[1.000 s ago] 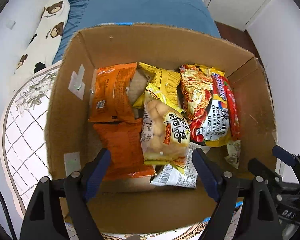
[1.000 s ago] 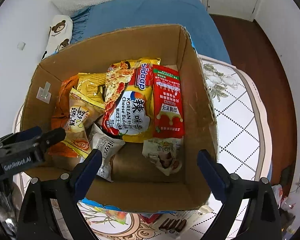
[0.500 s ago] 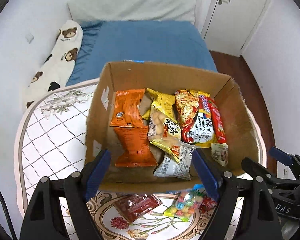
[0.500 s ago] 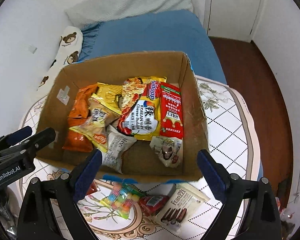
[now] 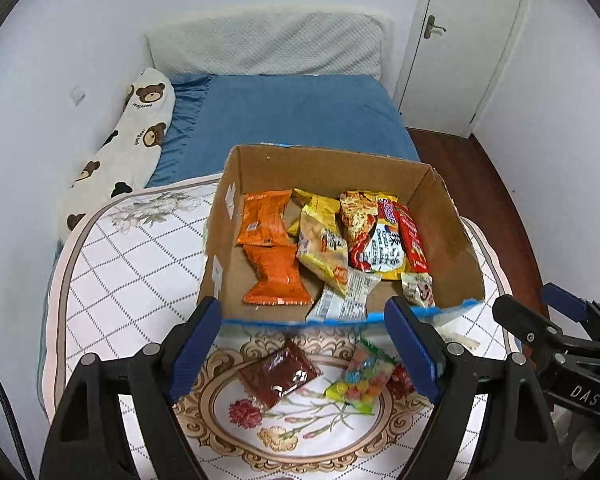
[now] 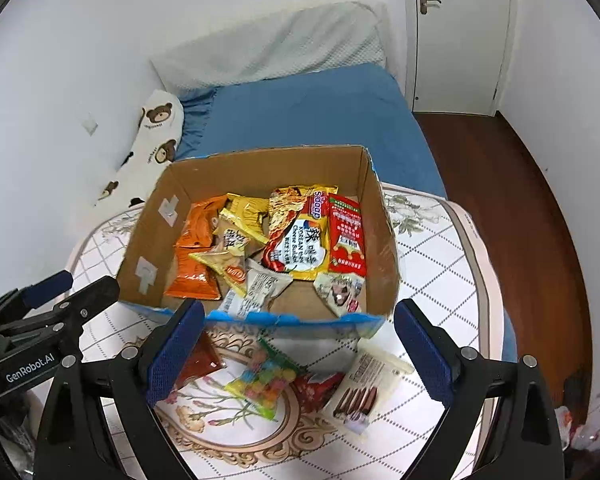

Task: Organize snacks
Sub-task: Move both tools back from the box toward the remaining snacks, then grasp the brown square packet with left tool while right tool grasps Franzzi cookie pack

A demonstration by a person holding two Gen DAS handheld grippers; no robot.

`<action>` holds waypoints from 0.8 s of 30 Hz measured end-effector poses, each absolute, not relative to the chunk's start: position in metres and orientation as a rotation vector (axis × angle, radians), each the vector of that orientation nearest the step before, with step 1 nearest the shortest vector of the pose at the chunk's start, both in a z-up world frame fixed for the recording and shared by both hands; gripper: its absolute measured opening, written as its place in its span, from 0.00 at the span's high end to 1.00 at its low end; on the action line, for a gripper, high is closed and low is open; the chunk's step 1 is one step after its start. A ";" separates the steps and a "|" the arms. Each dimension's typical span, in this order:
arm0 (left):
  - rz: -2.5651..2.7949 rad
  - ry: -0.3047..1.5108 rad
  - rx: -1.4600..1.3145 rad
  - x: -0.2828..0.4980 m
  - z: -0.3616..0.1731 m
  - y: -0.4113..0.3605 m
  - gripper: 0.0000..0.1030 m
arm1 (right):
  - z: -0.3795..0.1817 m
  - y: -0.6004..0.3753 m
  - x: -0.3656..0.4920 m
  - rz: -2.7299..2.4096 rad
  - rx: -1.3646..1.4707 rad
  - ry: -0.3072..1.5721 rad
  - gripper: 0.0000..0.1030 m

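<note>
Several snack packets already lie flat in the cardboard box (image 5: 440, 216), sorted loosely by kind: two orange packs (image 5: 274, 252) at its left side, yellow bags in the middle, the noodle pack (image 6: 304, 240) and a red packet to the right, probably to leave the near floor of the box free for more. Both tools hang empty above the near rim, the left gripper (image 5: 304, 348) and the right gripper (image 6: 296, 356) each with jaws spread wide and nothing between the pads, a stance that suits picking the next item. What remains sits on the patterned table (image 5: 120, 264) just in front of the box: a dark red packet (image 5: 278, 376), a bag of coloured candies (image 6: 262, 382) and a small red wrapper. Only the right wrist view shows the chocolate biscuit pack (image 6: 364, 390) plainly; the left view hides it behind a finger, but shows the box's right inner wall better.
</note>
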State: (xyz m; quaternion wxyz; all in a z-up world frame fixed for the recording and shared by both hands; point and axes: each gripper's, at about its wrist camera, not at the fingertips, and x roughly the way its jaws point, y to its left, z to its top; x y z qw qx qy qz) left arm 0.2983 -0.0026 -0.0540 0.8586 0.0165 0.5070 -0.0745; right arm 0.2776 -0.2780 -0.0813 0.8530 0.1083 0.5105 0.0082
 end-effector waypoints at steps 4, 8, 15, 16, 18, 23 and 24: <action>-0.138 1.089 0.050 0.280 -0.067 0.005 0.19 | -0.101 -0.282 0.260 0.023 0.275 1.117 0.05; -0.080 1.156 0.125 0.268 -0.109 0.014 0.19 | -0.149 -0.296 0.247 0.007 0.358 1.214 0.05; -0.060 1.258 0.294 0.278 -0.181 0.021 0.19 | -0.228 -0.323 0.237 -0.044 0.487 1.315 0.05; -0.086 1.272 0.327 0.281 -0.189 0.017 0.19 | -0.235 -0.325 0.237 -0.049 0.492 1.322 0.05; -0.138 1.287 0.413 0.286 -0.203 0.005 0.19 | -0.249 -0.327 0.237 -0.057 0.493 1.341 0.05; -0.262 1.314 0.646 0.299 -0.236 -0.030 0.19 | -0.273 -0.327 0.247 -0.066 0.499 1.387 0.05; -0.285 1.330 0.675 0.303 -0.243 -0.036 0.19 | -0.278 -0.328 0.249 -0.068 0.507 1.398 0.05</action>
